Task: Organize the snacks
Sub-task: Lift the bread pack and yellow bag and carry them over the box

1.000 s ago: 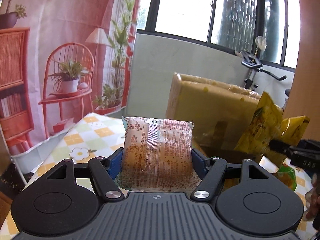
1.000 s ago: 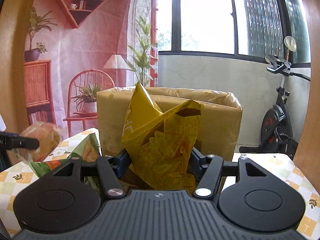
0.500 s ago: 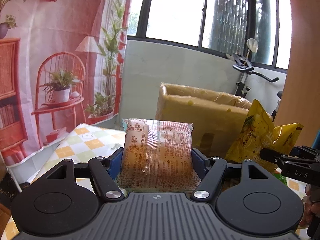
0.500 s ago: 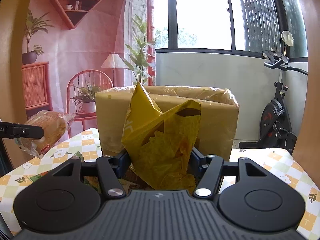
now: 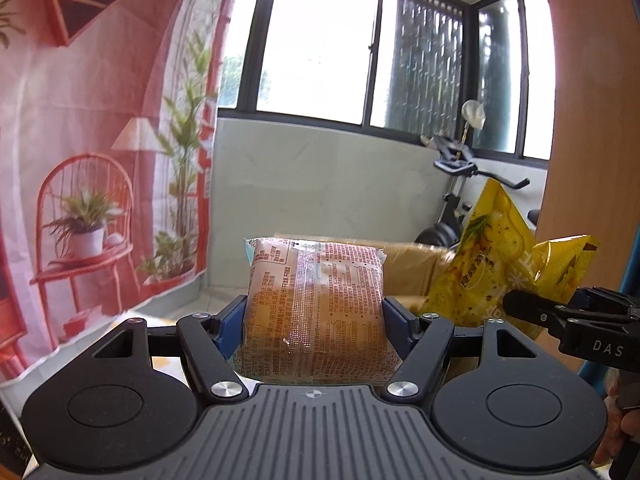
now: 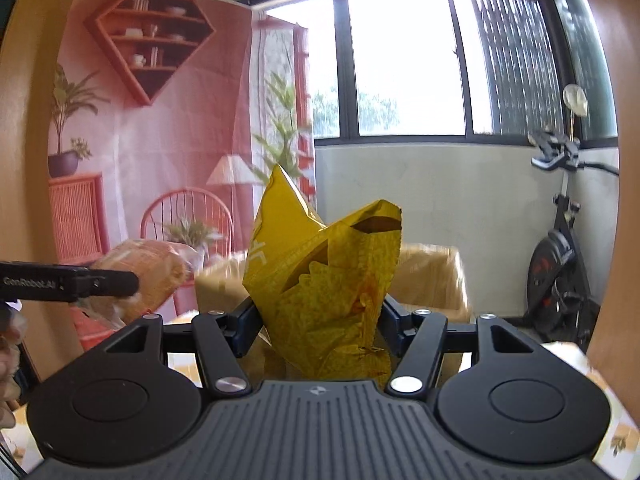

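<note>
My left gripper (image 5: pixel 314 316) is shut on an orange-brown snack pack (image 5: pixel 316 312) with printed text, its blue pads pressing both sides. In the same view the yellow chip bag (image 5: pixel 492 264) shows at the right, pinched by the other gripper's black finger (image 5: pixel 532 310). My right gripper (image 6: pixel 320 316) is shut on that crumpled yellow chip bag (image 6: pixel 324 280), which stands up between the jaws. The snack pack (image 6: pixel 148 276) appears at the left of the right wrist view. Both hang in the air in front of a tan cardboard box (image 6: pixel 428 280).
The open box (image 5: pixel 412 272) lies behind and below both packs. A checked tablecloth (image 6: pixel 612 432) shows at the lower right. A pink printed backdrop (image 6: pixel 160 140) hangs at the left, an exercise bike (image 6: pixel 560 272) stands at the right under the windows. A person's fingers (image 5: pixel 624 424) show at the right edge.
Both grippers have risen with their packs; the box and table have dropped lower in both views. The grips are unchanged.
</note>
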